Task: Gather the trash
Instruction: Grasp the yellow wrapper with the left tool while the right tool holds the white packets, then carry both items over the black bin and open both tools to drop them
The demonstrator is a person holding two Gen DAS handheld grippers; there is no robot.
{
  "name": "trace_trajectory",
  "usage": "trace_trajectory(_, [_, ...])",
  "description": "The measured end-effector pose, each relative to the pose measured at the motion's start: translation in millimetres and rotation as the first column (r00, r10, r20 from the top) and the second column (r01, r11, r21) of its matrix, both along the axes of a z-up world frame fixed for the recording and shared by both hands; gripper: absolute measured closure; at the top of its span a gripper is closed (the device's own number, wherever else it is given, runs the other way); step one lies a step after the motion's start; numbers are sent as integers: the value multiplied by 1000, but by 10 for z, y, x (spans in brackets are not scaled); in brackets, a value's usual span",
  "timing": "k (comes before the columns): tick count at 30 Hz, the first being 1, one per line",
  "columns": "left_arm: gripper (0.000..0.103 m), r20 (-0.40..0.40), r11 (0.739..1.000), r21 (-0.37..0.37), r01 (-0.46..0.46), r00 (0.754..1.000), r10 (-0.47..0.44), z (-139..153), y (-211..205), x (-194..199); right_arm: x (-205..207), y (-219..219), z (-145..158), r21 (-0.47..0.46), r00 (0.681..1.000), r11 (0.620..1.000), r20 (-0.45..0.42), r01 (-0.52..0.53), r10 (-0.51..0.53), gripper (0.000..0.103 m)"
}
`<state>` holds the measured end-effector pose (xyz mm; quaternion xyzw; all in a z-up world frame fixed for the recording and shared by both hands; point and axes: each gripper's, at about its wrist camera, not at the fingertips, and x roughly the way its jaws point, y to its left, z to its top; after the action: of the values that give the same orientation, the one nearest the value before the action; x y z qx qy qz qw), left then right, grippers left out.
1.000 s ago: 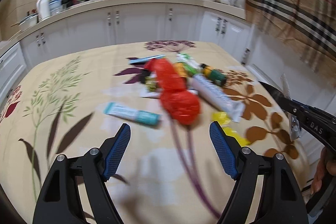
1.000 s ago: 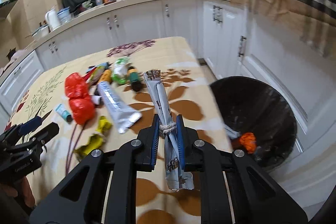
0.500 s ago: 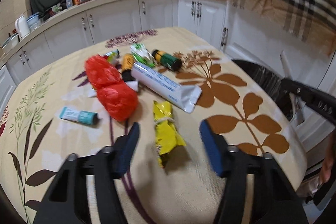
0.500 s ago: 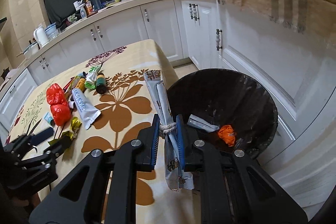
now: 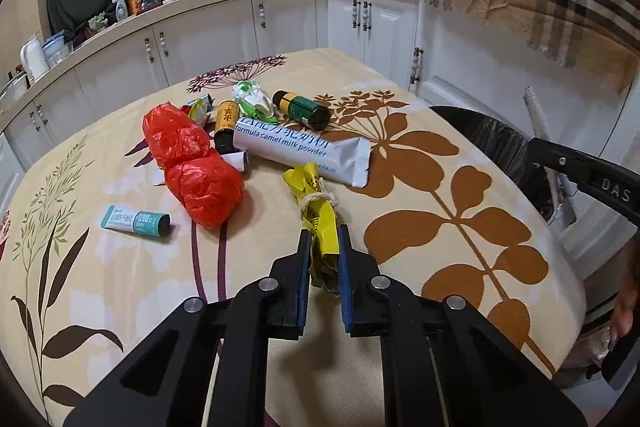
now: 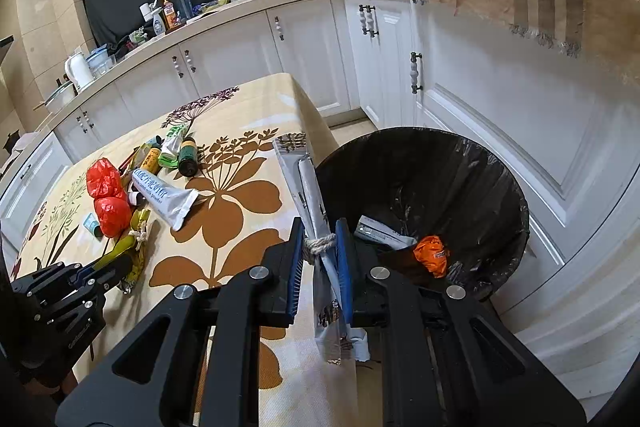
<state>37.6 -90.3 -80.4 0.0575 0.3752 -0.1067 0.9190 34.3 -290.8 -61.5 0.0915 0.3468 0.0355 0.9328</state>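
The left gripper (image 5: 323,247) was found clamped on the near end of a yellow wrapper tied with string (image 5: 316,211); its jaws had just been closing, having stood wide apart above the tablecloth (image 5: 460,227) a second before, with the wrapper then not yet between them. The wrapper's far end was still seen resting on the cloth ahead of the fingertips. Beyond it, ahead and to the left, lay two red plastic bags (image 5: 192,163), a silver camel milk powder sachet (image 5: 304,155), a small teal tube (image 5: 134,221) and a dark green bottle (image 5: 302,105), all uncollected. The right gripper (image 6: 318,241) was held shut on a rolled silver packet bound with string (image 6: 310,195), as it had been throughout the last second, and had been carried across from above the table to the rim of the black-lined bin (image 6: 500,187), which lay just ahead and to its right. An orange wrapper (image 6: 430,255) was already inside. It was judged that the packet was ready for release and the yellow wrapper ready for lifting.
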Motion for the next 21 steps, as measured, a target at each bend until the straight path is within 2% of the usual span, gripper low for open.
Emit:
trace_trajectory(6, [91,35,1000,-29,11,999,-10,122,33,-84,-5,9,38,-14,1000,1000,12,3,-3,88])
trace_trajectory(11, [91,108,997,-66,43,994,-35,375,-36,-123,16,-47,89,-26,999,999,27,27,-26,88])
trace_trajectory(21, [91,215,982,-99,160,967,-136,654,-585,288,227,-370,262,-53,988,990,85,131,-126,88])
